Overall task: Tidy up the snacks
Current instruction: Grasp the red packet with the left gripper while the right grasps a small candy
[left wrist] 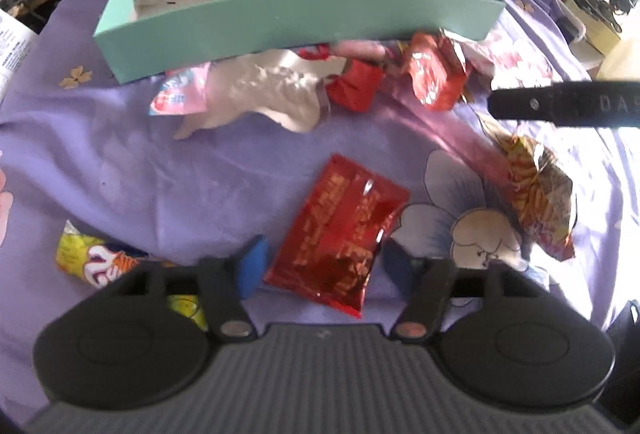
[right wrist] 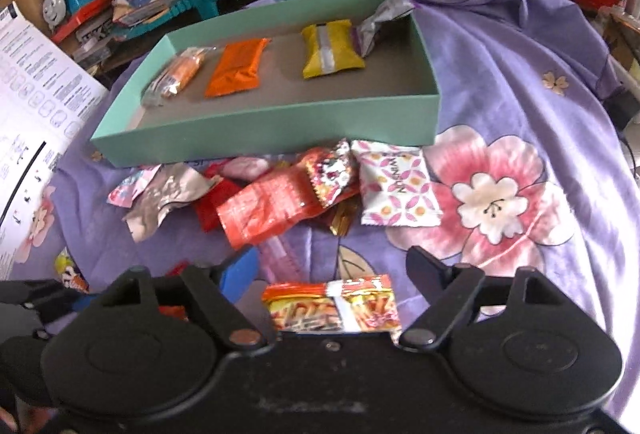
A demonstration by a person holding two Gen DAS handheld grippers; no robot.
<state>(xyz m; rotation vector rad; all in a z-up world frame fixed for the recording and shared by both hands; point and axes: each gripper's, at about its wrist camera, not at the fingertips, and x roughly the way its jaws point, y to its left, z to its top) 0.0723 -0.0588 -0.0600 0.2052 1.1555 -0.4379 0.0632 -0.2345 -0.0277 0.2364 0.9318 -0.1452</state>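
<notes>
Left gripper (left wrist: 320, 258): black body, blue pads (left wrist: 252, 266), ribbed grey base, round metal rivets.

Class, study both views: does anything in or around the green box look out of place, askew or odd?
Yes. In the green box, three packets lie in a row, but a crumpled silver wrapper slumps against the far right corner. A flattened silver wrapper lies in the loose pile on the purple cloth; both look empty, though that is uncertain.
</notes>
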